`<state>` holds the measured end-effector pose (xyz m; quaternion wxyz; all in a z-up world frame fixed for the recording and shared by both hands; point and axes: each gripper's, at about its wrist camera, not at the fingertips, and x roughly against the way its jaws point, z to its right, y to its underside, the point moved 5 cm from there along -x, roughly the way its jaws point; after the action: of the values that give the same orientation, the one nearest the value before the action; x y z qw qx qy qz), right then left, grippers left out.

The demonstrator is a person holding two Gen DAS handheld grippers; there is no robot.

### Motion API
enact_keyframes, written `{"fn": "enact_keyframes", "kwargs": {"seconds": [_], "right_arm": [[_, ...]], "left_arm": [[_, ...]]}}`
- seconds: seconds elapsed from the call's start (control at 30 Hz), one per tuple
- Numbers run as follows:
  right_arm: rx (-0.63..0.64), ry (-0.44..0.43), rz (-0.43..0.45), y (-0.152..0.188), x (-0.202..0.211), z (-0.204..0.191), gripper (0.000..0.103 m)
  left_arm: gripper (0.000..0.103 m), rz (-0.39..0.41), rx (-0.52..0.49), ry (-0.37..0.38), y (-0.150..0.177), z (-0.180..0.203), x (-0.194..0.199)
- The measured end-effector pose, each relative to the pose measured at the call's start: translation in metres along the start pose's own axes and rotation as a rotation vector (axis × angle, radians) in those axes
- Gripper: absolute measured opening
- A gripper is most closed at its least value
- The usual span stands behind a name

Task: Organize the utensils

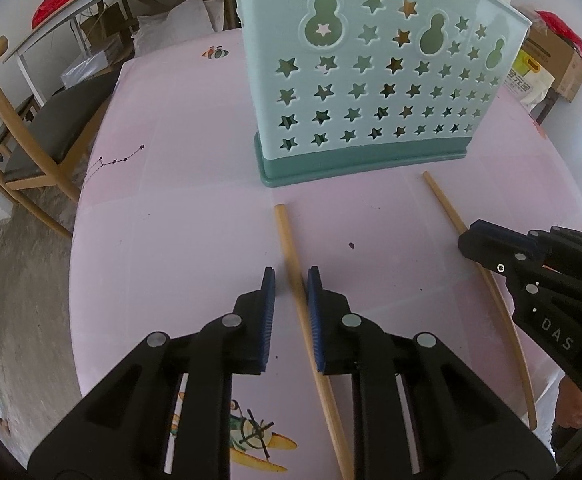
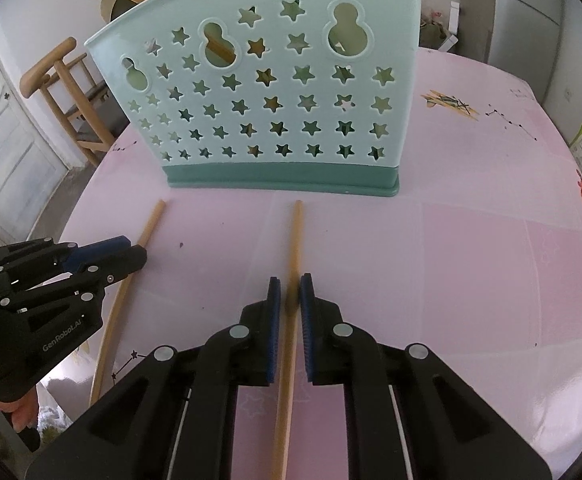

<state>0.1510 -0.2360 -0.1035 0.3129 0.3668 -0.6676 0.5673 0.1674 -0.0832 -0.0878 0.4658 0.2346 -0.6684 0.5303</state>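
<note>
Two wooden chopsticks lie on the pink table in front of a mint green utensil holder (image 1: 375,80) with star holes, also in the right wrist view (image 2: 275,92). My left gripper (image 1: 291,276) is open, its jaws straddling the left chopstick (image 1: 287,236), which touches the right pad. It shows in the right wrist view (image 2: 131,246) over that chopstick (image 2: 151,224). My right gripper (image 2: 289,282) is open, its jaws close on either side of the right chopstick (image 2: 295,232). It shows in the left wrist view (image 1: 471,236) over that chopstick (image 1: 443,200).
The pink tablecloth (image 1: 179,208) has printed plane and star drawings. A wooden chair (image 1: 19,152) stands left of the table. Boxes and bags (image 1: 547,68) sit at the far right. A second chair (image 2: 63,92) and a white door show in the right wrist view.
</note>
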Motion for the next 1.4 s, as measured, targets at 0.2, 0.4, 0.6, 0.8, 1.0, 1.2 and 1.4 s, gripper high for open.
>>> {"fn": "enact_keyframes", "kwargs": {"seconds": [0.2, 0.4, 0.6, 0.8, 1.0, 1.2, 1.4], "right_arm": [[-0.007, -0.006, -0.001, 0.0003, 0.0006, 0.0027, 0.010], [-0.011, -0.009, -0.001, 0.0003, 0.0008, 0.0038, 0.010], [-0.012, -0.010, 0.000, 0.0006, 0.0005, 0.0035, 0.010], [-0.013, -0.011, 0.000, 0.0007, 0.0006, 0.0037, 0.010], [-0.013, -0.011, 0.000, 0.0005, 0.0004, 0.0035, 0.010], [-0.012, -0.011, 0.001, 0.0004, 0.0004, 0.0036, 0.010], [-0.013, -0.011, 0.003, 0.0004, 0.0007, 0.0038, 0.010]], "left_arm": [[0.015, 0.000, -0.002, -0.001, 0.0000, -0.0003, -0.0004], [0.015, 0.001, -0.001, -0.002, -0.0002, -0.0001, -0.0003], [0.015, 0.001, -0.002, -0.003, -0.0003, -0.0002, -0.0002], [0.015, 0.001, -0.003, -0.004, -0.0002, -0.0007, -0.0002], [0.015, 0.001, -0.003, -0.004, -0.0004, -0.0002, -0.0002], [0.015, 0.003, -0.005, -0.002, -0.0007, 0.0005, -0.0001], [0.015, 0.017, -0.005, 0.000, -0.0066, 0.0003, -0.0039]]}}
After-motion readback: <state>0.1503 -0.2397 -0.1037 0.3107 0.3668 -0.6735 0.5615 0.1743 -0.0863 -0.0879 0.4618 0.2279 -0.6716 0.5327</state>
